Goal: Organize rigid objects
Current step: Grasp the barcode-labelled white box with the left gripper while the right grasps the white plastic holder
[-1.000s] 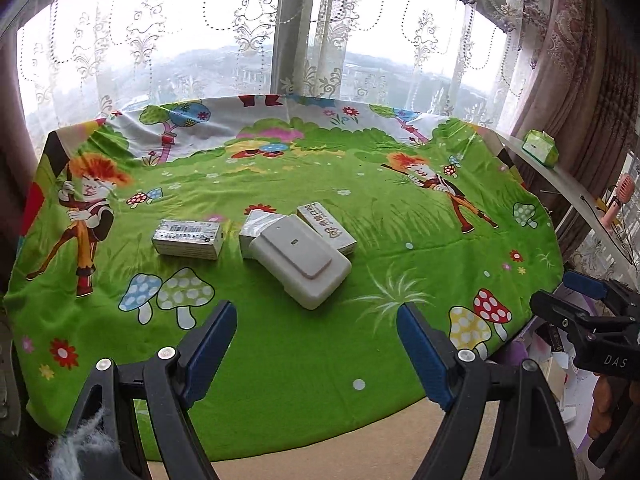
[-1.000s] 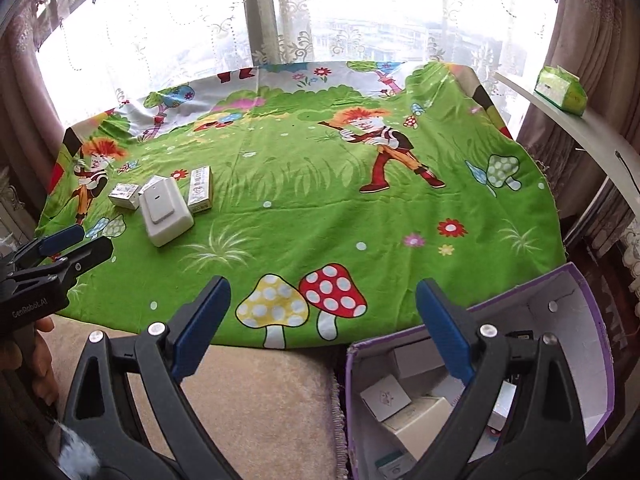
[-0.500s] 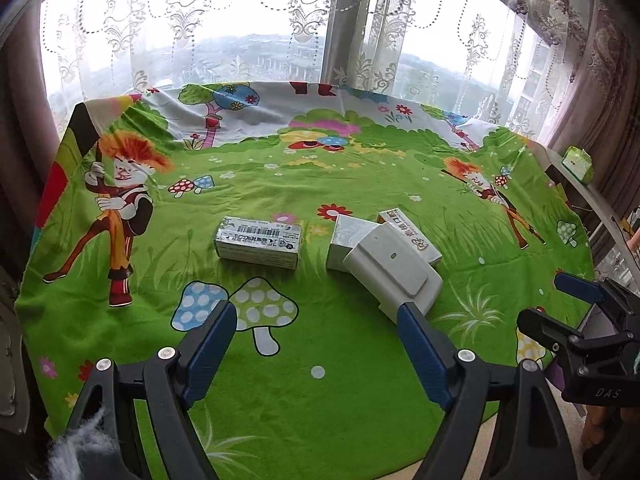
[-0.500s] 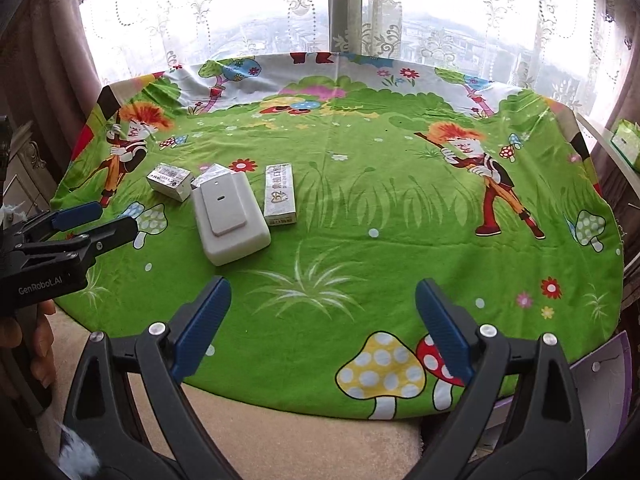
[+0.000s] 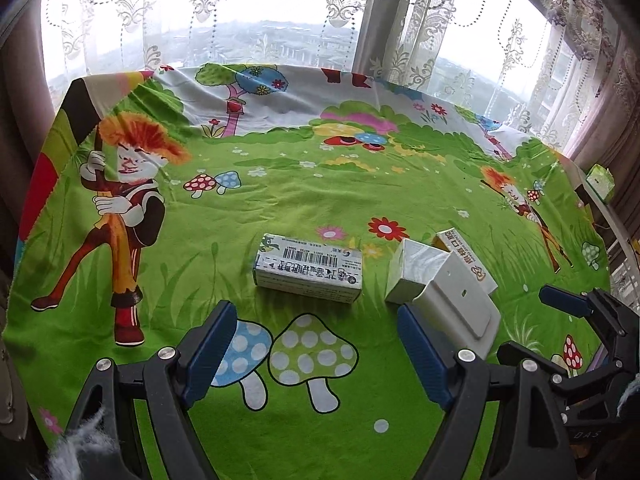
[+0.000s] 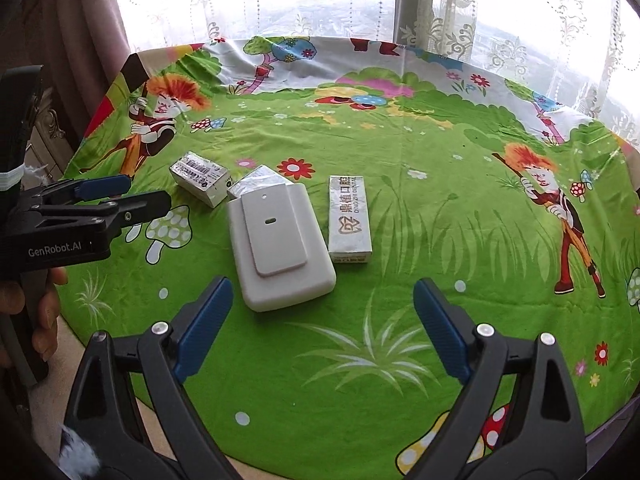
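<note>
Four rigid things sit grouped on the table toward its near-left edge. A large flat white case [image 6: 280, 240] lies with one end propped on a small silver-topped box [image 6: 256, 180]. Just beside the case, toward the table's middle, lies a slim silver carton [image 6: 349, 220] (printed "DING ZHI DENTAL"). On the other side, nearer the left edge, a barcoded box [image 5: 309, 268] lies a little apart. All rest on a green cartoon tablecloth [image 6: 440, 240]. The left gripper [image 5: 316, 354] hovers with jaws spread wide, holding nothing, fronting the barcoded box. The right gripper [image 6: 320, 328] is likewise spread and empty at the near edge. Lace curtains [image 5: 280, 8] hang behind.
</note>
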Available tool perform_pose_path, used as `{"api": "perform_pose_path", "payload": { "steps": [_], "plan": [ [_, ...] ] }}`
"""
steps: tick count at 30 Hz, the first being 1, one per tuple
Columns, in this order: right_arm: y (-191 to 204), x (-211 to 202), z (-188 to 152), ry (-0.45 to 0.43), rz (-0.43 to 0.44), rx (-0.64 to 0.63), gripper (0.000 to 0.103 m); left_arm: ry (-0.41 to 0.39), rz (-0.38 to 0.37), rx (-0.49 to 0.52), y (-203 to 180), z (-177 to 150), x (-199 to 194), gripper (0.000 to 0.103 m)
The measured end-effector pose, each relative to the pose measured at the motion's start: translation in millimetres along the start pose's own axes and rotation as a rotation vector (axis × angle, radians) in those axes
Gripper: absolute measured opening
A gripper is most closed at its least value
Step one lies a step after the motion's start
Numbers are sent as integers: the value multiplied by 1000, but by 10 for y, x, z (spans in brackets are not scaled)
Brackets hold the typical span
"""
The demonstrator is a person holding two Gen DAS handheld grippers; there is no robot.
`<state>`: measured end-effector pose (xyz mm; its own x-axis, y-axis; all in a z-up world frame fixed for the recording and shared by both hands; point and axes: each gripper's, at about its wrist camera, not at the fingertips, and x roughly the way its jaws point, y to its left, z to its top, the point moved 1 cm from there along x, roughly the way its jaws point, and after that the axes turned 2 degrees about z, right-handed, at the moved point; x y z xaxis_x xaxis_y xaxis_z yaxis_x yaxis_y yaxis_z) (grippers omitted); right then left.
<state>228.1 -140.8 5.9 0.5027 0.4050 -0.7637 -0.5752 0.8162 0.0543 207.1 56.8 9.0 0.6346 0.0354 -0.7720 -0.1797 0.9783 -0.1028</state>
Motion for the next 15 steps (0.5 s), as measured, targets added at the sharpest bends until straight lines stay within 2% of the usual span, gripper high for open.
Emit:
{"api": "perform_pose_path", "payload": {
  "steps": [6, 15],
  "plan": [
    [66, 200, 108, 22, 32, -33, 93, 45, -23, 8, 52, 113, 247, 83],
    [95, 378, 170, 51, 55, -47, 88, 67, 4, 54, 37, 168, 470, 84]
  ]
}}
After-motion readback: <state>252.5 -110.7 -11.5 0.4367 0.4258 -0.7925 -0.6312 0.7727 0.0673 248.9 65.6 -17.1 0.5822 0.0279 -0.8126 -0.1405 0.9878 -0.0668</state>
